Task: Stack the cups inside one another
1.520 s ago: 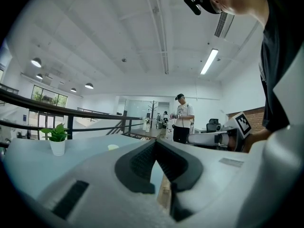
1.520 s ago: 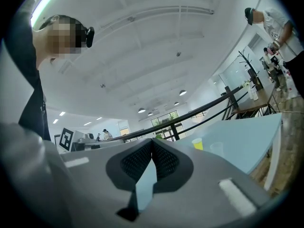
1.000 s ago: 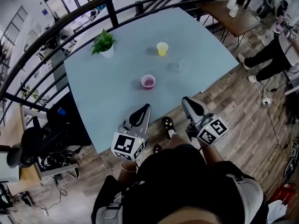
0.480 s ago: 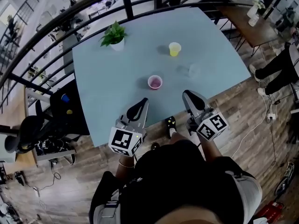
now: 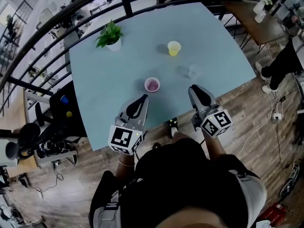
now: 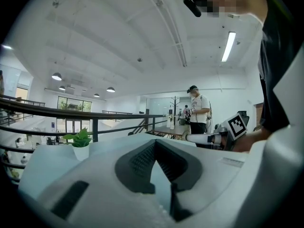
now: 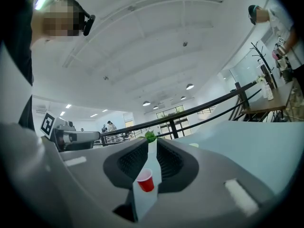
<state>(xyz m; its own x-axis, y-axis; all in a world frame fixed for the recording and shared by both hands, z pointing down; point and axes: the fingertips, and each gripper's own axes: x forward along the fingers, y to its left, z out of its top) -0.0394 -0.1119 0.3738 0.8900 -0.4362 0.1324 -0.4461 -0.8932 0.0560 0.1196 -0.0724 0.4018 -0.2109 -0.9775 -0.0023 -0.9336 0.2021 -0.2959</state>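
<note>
Three cups stand apart on the pale blue table (image 5: 95, 89): a pink-red cup (image 5: 152, 84) nearest, a clear cup (image 5: 192, 71) to its right, and a yellow cup (image 5: 174, 48) farther back. My left gripper (image 5: 142, 99) hovers over the near table edge just short of the pink-red cup, its jaws meeting at the tips (image 6: 154, 144) with nothing held. My right gripper (image 5: 195, 89) sits just short of the clear cup. Its jaws (image 7: 153, 144) have just been opening to a narrow slit with nothing between them. The red cup (image 7: 145, 182) shows through that slit, farther off.
A potted plant (image 5: 110, 36) stands at the table's back left. A black railing (image 5: 57, 27) runs behind the table. A wooden table (image 5: 251, 18) and a seated person's legs (image 5: 280, 63) are at the right. A dark chair (image 5: 28, 137) and cables lie on the wood floor.
Both grippers have moved forward over the table's near edge, closer to the cups. The cups have not moved.
</note>
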